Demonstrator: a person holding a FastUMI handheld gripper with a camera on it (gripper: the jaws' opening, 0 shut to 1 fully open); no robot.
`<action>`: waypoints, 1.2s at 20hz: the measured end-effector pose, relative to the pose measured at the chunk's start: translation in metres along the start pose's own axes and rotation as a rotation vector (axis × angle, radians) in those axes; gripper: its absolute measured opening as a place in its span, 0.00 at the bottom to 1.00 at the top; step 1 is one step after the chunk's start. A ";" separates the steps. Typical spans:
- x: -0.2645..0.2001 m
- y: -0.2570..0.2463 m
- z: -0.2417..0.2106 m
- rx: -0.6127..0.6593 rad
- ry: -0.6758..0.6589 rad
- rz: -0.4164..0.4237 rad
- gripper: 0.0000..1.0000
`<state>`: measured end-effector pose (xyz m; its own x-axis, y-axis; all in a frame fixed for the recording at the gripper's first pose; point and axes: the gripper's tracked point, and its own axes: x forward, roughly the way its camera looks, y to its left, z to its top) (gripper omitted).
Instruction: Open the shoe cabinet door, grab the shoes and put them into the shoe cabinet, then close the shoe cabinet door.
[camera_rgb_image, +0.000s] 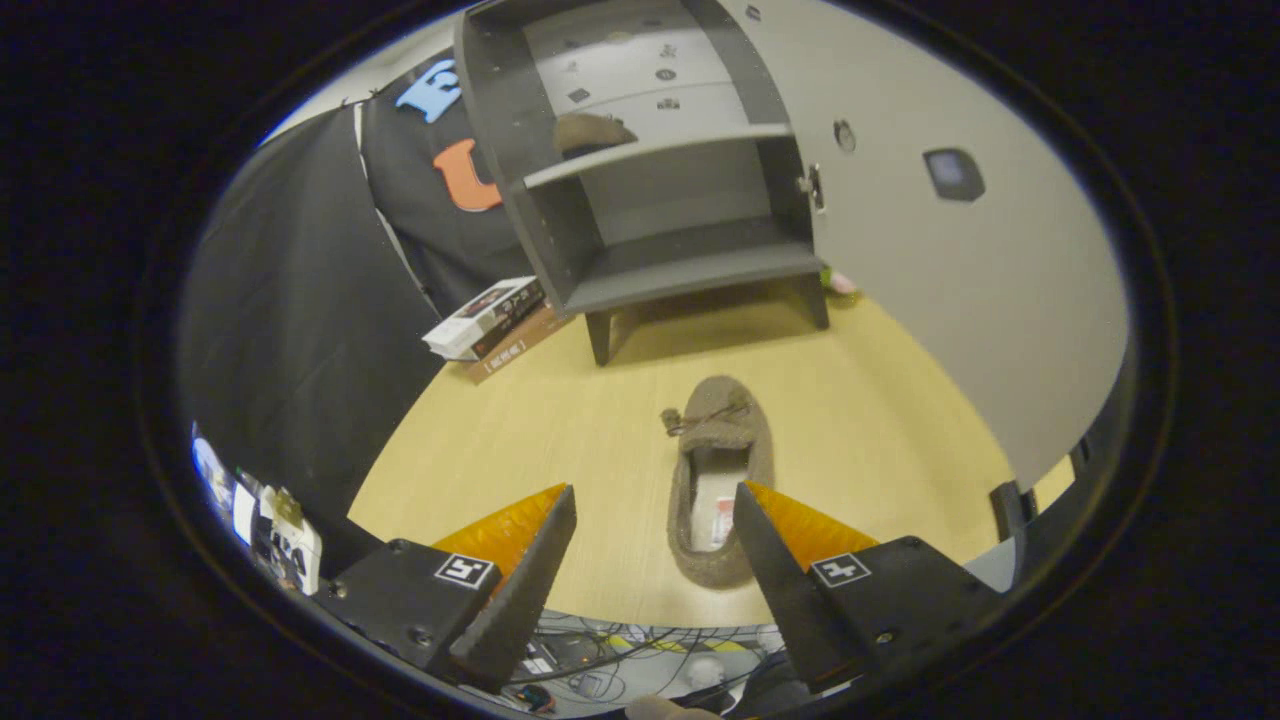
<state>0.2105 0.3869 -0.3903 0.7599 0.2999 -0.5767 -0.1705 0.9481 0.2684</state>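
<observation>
A brown slipper-like shoe (715, 440) lies on the wooden table (540, 420), toe pointing at the cabinet, its heel just ahead of my right finger. My gripper (655, 498) hovers open above the table's near edge, nothing between its fingers; the right fingertip (750, 510) overlaps the shoe's opening. Beyond the shoe stands the grey shoe cabinet (660, 255), its door (960, 250) swung wide open to the right. A second brown shoe (590, 130) rests on the cabinet's upper shelf. The lower shelf is bare.
Two stacked boxes (490, 325) lie on the table left of the cabinet's leg. A small pink-and-green thing (838, 282) sits by the cabinet's right leg. Cables and gear (600, 660) lie below the table's near edge.
</observation>
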 end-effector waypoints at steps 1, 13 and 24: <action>0.014 0.000 -0.004 0.009 0.021 0.002 1.00; 0.133 -0.005 0.018 0.091 0.127 0.002 0.99; 0.131 -0.030 0.027 0.066 0.246 -0.030 0.14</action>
<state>0.3323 0.3943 -0.4528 0.5872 0.2959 -0.7534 -0.1025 0.9505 0.2935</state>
